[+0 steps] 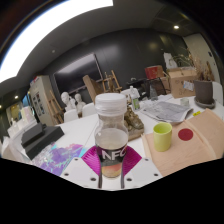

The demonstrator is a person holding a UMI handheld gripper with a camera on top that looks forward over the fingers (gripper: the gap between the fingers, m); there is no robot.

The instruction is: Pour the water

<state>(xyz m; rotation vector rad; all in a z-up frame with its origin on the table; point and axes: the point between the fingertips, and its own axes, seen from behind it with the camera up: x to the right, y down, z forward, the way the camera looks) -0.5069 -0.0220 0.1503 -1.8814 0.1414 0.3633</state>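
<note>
A clear plastic bottle [111, 125] with a white cap [110, 103] and a label reading NFC stands upright between my fingers. It holds a pale brownish liquid in its lower part. My gripper [111, 156] is shut on it, with the magenta pads [93, 156] pressing on both sides of the label. A green cup [161, 136] stands open-topped on the table [140, 150] to the right of the bottle, slightly beyond the fingers. Whether the bottle's base touches the table is hidden.
A red round lid [185, 134] lies on a pale wooden board [196, 148] right of the cup. Papers [168, 110] lie further back on the right. A colourful packet [58, 156] and a dark object [40, 138] sit to the left. Easels and furniture fill the room behind.
</note>
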